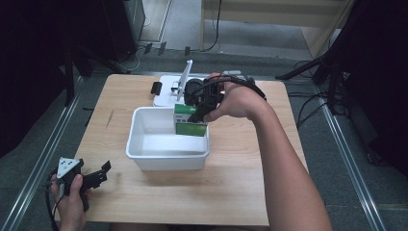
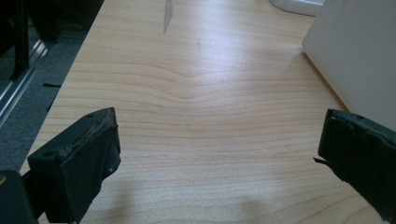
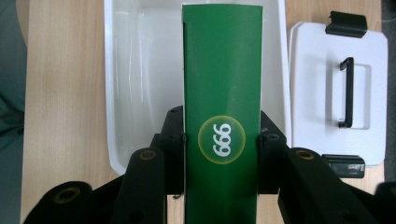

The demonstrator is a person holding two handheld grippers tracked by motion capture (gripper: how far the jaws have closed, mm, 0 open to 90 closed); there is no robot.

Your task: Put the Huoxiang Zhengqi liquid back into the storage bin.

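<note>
Pinching a tall green cardboard box [image 3: 222,116] by its two narrow sides, the right gripper [image 1: 199,111] holds it over the far right corner of the white rectangular plastic tub [image 1: 139,156], the pads pressed flat against the carton. In the high view the green box stands upright, its long axis near vertical and its lower end down inside the tub, close against the far wall. In the right gripper view that long axis runs straight away from the jaws, with a round yellow-ringed emblem printed on the face near them.

The tub sits at the middle of the light wooden table [image 1: 231,192]. Just behind it, at the table's far edge, lies a white plastic lid [image 3: 338,93] with a black handle and black side clips.

The left gripper [image 1: 96,177] rests at the table's near left corner in the person's left hand [image 1: 70,202], its jaws spread wide with only bare wood between them, well apart from the tub.
</note>
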